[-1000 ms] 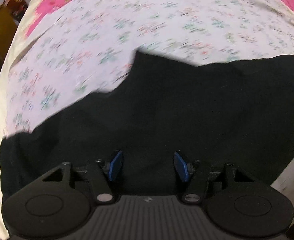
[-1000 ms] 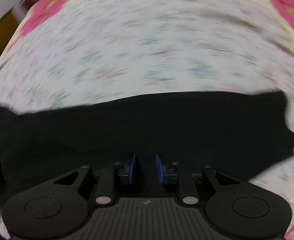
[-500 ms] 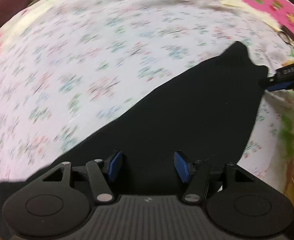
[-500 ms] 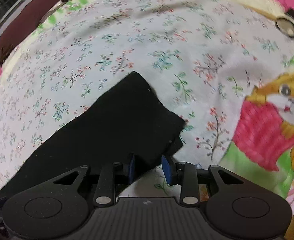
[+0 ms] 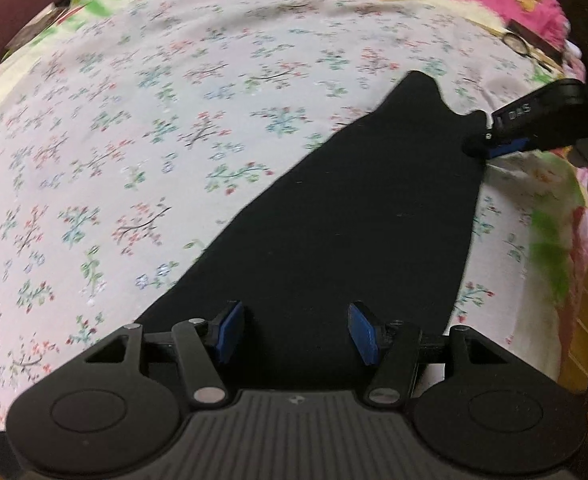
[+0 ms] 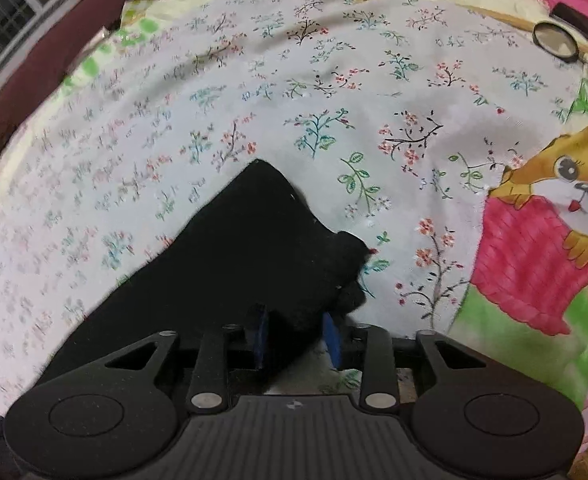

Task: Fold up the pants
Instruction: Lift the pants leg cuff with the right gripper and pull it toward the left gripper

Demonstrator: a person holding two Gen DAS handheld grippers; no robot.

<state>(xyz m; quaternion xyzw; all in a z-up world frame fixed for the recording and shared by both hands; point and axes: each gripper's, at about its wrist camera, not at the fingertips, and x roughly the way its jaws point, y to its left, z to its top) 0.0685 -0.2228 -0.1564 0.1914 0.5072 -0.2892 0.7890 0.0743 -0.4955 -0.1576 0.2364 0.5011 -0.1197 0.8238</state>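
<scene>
Pants: we see the black pants (image 5: 333,240) lying flat on the bed (image 5: 134,140), over a flowered sheet, as one long dark strip.
Long axis: in the left wrist view the strip runs from just under our left claw (image 5: 295,332) away and to the right, narrowing to a pointed corner at the far end.
Which way it points: we judge that the far corner points away from the left claw toward the bed's far right side, where the right claw (image 5: 489,146) meets the cloth.
Left claw: its blue pads stand wide apart above the near end of the strip, with nothing between them; cloth lies below, not gripped.
Right claw: in its own view (image 6: 295,336) the pads stand partly apart with a bunched edge of the pants between them; we cannot tell if they pinch it or only straddle it.
Nearer claw: each claw sits at one end, the left at the near end and the right at the far one, well apart along the strip.
Coming move: we judge that the next fold turns on bringing one end over the other along this axis, so both claws need a firm hold on their own ends first.
Risk: the bunched far edge may slip out.
</scene>
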